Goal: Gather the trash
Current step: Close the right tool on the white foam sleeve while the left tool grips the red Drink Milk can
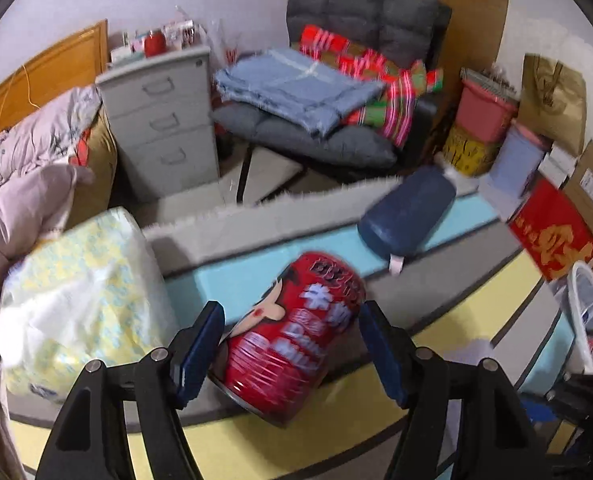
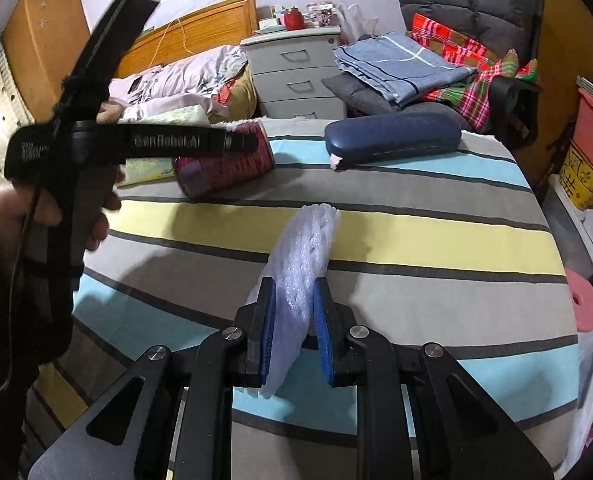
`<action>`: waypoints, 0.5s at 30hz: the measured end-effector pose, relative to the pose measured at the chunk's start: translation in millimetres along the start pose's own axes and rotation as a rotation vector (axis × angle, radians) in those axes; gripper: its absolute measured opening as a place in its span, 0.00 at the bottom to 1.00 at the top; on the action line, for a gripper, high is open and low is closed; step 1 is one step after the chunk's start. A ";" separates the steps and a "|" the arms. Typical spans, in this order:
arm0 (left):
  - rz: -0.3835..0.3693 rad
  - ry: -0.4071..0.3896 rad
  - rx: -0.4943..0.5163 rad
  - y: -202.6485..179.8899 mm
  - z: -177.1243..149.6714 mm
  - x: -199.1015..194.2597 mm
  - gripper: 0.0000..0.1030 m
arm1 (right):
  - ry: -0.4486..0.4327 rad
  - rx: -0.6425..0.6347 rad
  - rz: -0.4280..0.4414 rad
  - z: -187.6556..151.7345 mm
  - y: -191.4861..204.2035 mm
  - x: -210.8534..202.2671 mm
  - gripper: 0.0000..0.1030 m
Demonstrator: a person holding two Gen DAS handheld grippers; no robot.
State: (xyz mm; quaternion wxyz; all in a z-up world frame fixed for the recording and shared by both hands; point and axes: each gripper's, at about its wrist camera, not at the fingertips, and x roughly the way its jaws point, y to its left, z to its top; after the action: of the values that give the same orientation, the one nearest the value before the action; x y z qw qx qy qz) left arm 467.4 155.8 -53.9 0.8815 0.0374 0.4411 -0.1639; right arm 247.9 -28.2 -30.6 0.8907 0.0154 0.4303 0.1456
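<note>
A red drink can (image 1: 292,336) lies tilted on the striped table (image 1: 476,312). My left gripper (image 1: 290,340) stands open around it, a blue pad on each side; contact with the can is unclear. The can also shows in the right wrist view (image 2: 232,164), partly hidden behind the left gripper's body. My right gripper (image 2: 294,328) is shut on a white foam net sleeve (image 2: 304,248) and holds it just over the table (image 2: 416,248).
A dark blue glasses case (image 1: 408,216) (image 2: 392,138) lies at the table's far side. A yellow-patterned tissue pack (image 1: 80,304) sits left of the can. A white bin rim (image 1: 592,312) is at the right. Drawers (image 1: 164,120) and a chair with blankets (image 1: 328,96) stand beyond.
</note>
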 end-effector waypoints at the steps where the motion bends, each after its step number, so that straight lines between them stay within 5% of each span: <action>1: 0.007 0.017 0.007 -2.6 -3.1 2.0 0.68 | -0.001 0.004 -0.001 0.1 -1.5 0.4 0.19; 11: 0.005 0.046 -0.058 -1.3 -2.6 12.5 0.68 | -0.010 0.017 -0.017 -0.5 -9.7 0.0 0.19; 13: 0.011 0.051 -0.066 -1.9 -6.2 13.8 0.54 | -0.014 0.017 -0.019 -1.0 -9.4 -0.3 0.19; 15: 0.021 0.052 -0.047 -6.2 -11.7 11.9 0.52 | -0.014 0.018 -0.016 -2.0 -10.7 -0.7 0.19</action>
State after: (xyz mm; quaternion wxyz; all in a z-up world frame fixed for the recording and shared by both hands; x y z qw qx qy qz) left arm 463.1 149.4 -69.9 0.8720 0.0256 0.4674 -0.1433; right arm 248.6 -38.8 -33.0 0.8947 0.0209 0.4255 0.1343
